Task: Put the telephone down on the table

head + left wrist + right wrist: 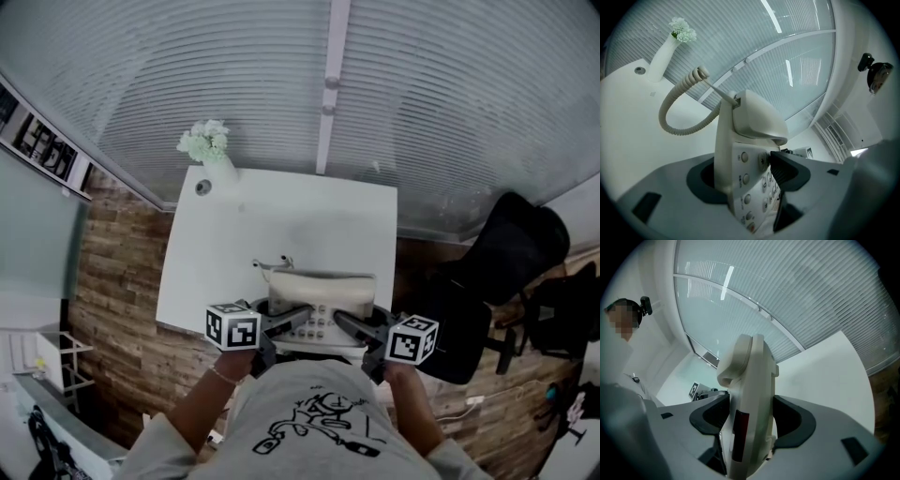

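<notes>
Both clamp telephone [323, 284]; left gripper [298, 317] fingers part-open on keypad side; right gripper [347, 322] fingers opposite.

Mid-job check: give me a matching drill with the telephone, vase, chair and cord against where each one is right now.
Things:
1. telephone
2. vase
3. chair
4. cord

Places:
A. far left corner of the table
B. off to the right of the table
C. clamped by left claw and right claw
D. curving in a loop off the telephone

Pairs: 1-C, 2-A, 3-B, 4-D.
</notes>
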The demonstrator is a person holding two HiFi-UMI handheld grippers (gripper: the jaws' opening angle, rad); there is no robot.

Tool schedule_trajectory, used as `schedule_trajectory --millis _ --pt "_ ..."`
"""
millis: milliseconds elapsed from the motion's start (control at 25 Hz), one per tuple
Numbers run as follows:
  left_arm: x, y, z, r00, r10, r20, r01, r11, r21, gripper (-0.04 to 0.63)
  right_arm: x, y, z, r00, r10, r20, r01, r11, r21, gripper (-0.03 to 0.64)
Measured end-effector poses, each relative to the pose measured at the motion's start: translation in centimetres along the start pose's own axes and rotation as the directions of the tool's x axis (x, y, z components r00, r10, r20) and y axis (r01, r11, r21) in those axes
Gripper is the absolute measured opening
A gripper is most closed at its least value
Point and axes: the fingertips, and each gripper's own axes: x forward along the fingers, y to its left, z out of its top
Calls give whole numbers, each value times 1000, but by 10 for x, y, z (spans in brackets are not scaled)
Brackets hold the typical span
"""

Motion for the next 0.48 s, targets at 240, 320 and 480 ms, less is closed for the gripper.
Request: schedule_trajectory --millis 240,320,480 --pt "9 -7 -6 1000 5 12 -5 1000 -8 276 -11 -5 0 1000 7 -18 -7 1000 -1 296" --pt "13 -9 -6 1000 6 16 -6 1000 -9 276 -13 -9 1 1000 10 -22 -10 1000 -5 296" --pt "13 -10 -5 1000 5 24 -5 1000 -12 276 -14 -9 2 1000 10 -22 -10 1000 -13 296"
